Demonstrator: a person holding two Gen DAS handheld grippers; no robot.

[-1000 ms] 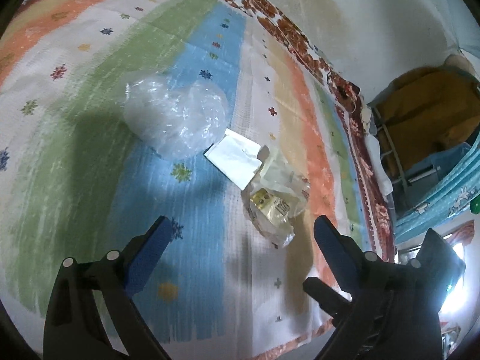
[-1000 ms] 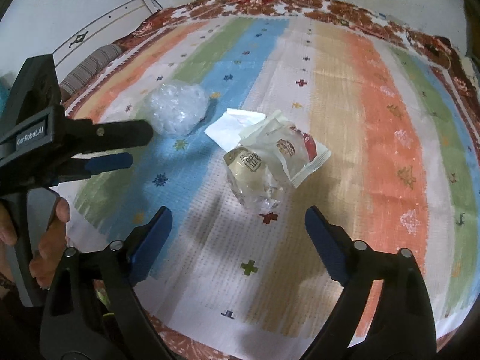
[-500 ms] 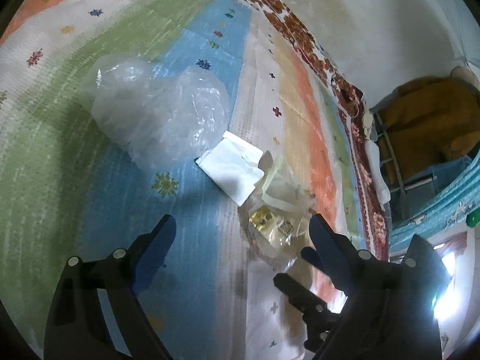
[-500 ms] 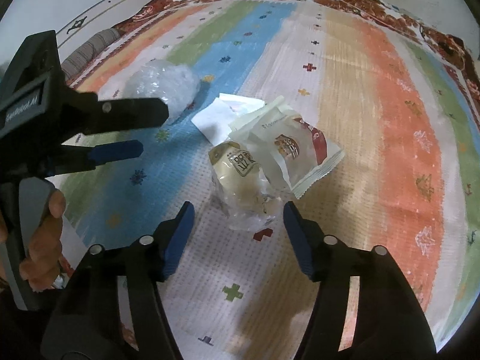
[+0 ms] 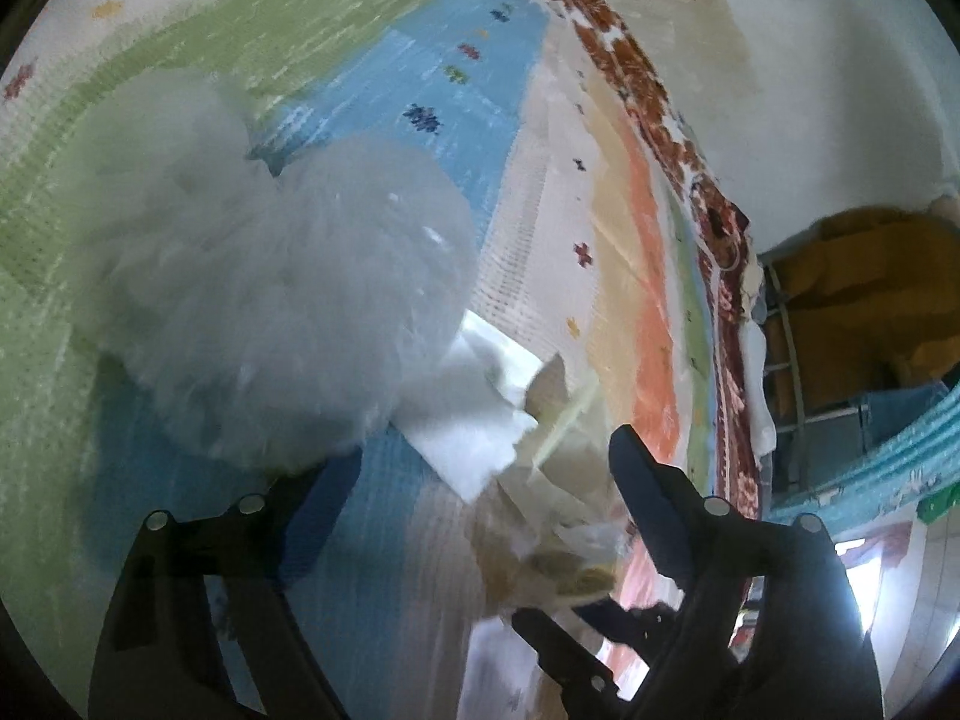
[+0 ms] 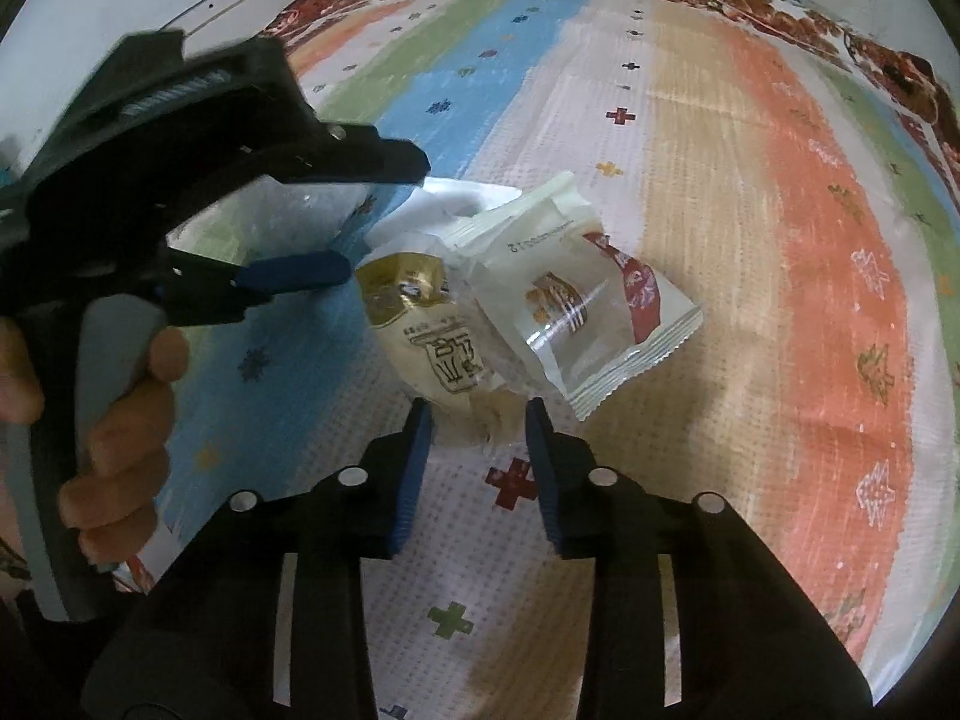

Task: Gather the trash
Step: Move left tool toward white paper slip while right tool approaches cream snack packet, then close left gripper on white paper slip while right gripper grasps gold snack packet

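On the striped cloth (image 6: 750, 240) lies a gold-labelled wrapper (image 6: 432, 330) and, against it, a white wrapper with a red patch (image 6: 588, 312). Behind them is a white paper (image 6: 456, 195). My right gripper (image 6: 477, 426) points down at the gold wrapper; its jaws are closing with the wrapper's near end between the pads. A crumpled clear plastic bag (image 5: 270, 300) fills the left wrist view. My left gripper (image 5: 480, 480) is open wide, its jaws narrowing slowly, with the bag's edge and the white paper (image 5: 474, 432) between its fingers. In the right wrist view, the left gripper (image 6: 372, 216) straddles the bag (image 6: 294, 216).
A hand (image 6: 120, 420) grips the left gripper's handle at the left. The cloth has a red-brown patterned border (image 5: 630, 78) against a pale wall (image 5: 780, 90). A brown garment (image 5: 858, 300) on a metal rack and teal fabric (image 5: 870, 450) stand to the right.
Both grippers have sunk toward the trash. The right jaws have narrowed a lot around the gold wrapper's end. The left gripper has moved in close on the clear bag, which looks much larger.
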